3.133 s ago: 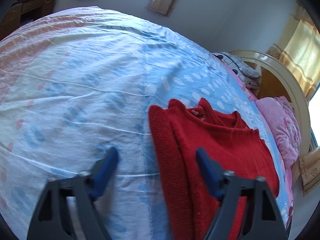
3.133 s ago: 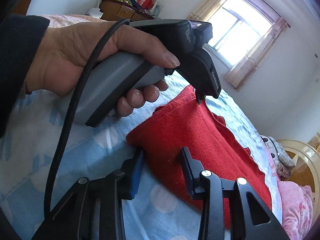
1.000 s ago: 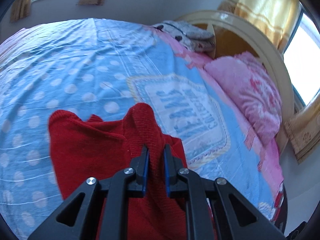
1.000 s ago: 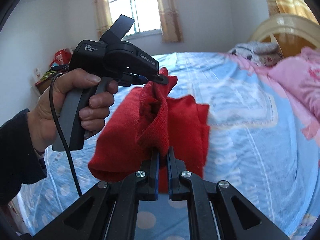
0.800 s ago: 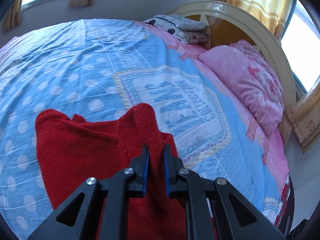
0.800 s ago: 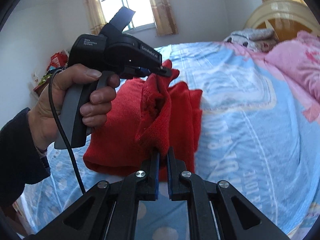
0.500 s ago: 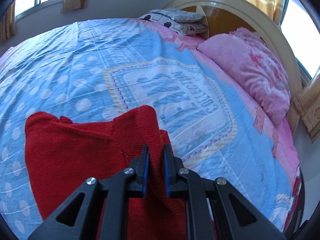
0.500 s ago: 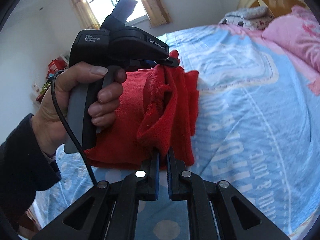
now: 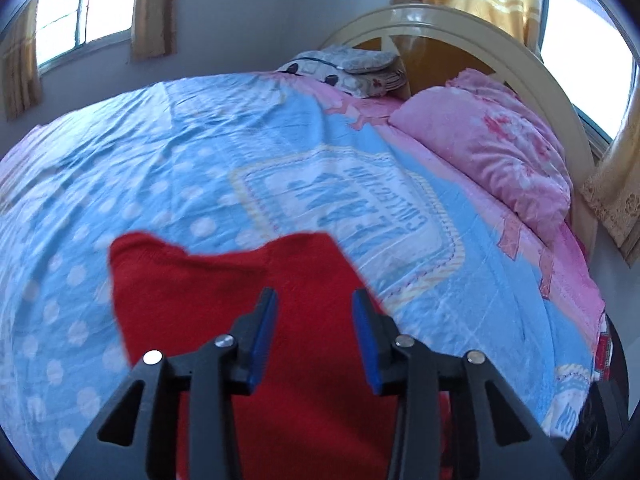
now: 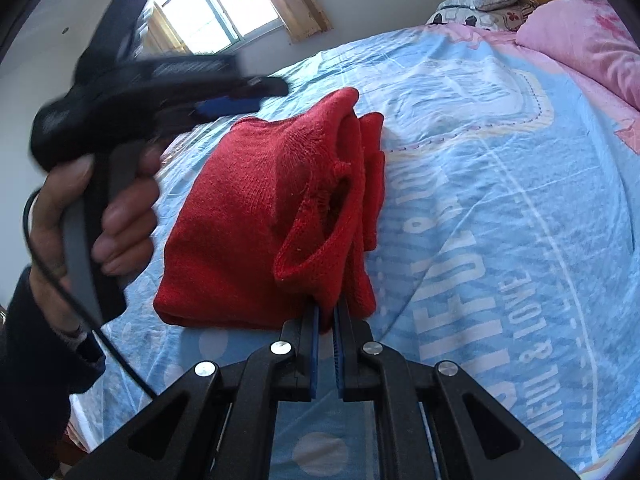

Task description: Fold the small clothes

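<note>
A red knitted sweater (image 10: 260, 216) lies folded over on the blue spotted bedspread (image 10: 500, 184). My right gripper (image 10: 326, 312) is shut on the sweater's near corner by the neck opening. My left gripper (image 9: 314, 312) is open and empty just above the sweater (image 9: 192, 300), which lies flat below it. In the right wrist view the left gripper (image 10: 240, 98) is blurred and hovers over the sweater's far edge, apart from the cloth.
A pink pillow (image 9: 500, 160) and a folded grey patterned cloth (image 9: 348, 66) lie at the cream headboard (image 9: 460, 40). Windows with curtains are behind. The bed's right edge (image 9: 592, 380) drops off near the wall.
My left gripper has opened and let go of the sweater's corner, which dropped onto the folded pile. My right gripper stays shut on its corner and has lowered toward the bed.
</note>
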The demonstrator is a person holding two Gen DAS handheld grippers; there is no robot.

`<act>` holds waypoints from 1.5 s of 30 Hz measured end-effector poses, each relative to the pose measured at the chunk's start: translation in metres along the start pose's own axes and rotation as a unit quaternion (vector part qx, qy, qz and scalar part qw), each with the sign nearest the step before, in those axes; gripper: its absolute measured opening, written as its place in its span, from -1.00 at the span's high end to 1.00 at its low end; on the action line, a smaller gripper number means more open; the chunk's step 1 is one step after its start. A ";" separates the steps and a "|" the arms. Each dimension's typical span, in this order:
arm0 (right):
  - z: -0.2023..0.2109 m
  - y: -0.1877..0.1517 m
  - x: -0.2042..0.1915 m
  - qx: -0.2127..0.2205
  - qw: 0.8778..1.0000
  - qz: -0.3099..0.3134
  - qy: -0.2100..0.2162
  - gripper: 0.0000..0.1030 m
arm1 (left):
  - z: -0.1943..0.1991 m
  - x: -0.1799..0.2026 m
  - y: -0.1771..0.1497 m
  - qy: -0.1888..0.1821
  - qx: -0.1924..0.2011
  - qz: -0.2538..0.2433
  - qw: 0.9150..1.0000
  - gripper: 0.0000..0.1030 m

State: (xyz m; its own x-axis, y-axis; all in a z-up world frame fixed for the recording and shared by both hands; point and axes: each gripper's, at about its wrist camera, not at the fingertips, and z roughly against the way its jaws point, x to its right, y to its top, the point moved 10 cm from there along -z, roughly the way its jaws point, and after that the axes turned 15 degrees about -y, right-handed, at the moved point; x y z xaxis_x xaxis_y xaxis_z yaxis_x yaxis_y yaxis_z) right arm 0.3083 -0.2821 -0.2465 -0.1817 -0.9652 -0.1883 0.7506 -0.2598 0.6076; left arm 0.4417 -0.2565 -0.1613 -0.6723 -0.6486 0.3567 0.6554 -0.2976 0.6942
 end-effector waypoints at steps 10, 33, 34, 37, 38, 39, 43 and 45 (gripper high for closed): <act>0.003 0.002 0.004 0.001 1.000 -0.005 0.012 0.88 | 0.033 -0.034 -0.076 0.071 0.012 -0.028 0.997 0.07; -0.062 0.118 -0.002 -0.030 0.999 -0.032 0.003 0.26 | 0.032 -0.060 -0.087 0.047 0.048 0.031 0.997 -0.57; -0.067 0.119 -0.002 -0.037 0.999 -0.039 0.008 0.26 | 0.032 -0.061 -0.087 0.043 0.048 0.035 0.997 -0.57; -0.070 0.120 -0.004 -0.045 0.998 -0.031 0.004 0.86 | 0.032 -0.059 -0.089 0.040 0.048 0.039 0.997 -0.61; -0.069 0.120 -0.004 -0.039 0.999 -0.020 -0.016 0.86 | 0.032 -0.058 -0.089 0.040 0.047 0.038 0.997 -0.61; -0.067 0.120 -0.004 -0.035 0.999 -0.010 -0.029 0.87 | 0.031 -0.057 -0.090 0.038 0.047 0.038 0.997 -0.61; -0.056 0.120 -0.005 -0.011 0.998 0.014 -0.056 0.89 | 0.032 -0.057 -0.089 0.034 0.050 0.042 0.997 -0.69; -0.051 0.123 -0.002 0.000 0.998 0.011 -0.063 0.90 | 0.035 -0.056 -0.089 0.022 0.056 0.045 0.997 -0.82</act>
State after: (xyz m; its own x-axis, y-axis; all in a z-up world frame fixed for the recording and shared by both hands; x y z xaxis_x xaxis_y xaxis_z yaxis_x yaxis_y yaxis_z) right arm 0.4333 -0.3102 -0.2111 -0.2432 -0.9670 -0.0763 0.7553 -0.2382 0.6106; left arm 0.4092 -0.1691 -0.2217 -0.5947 -0.7007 0.3942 0.6681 -0.1579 0.7271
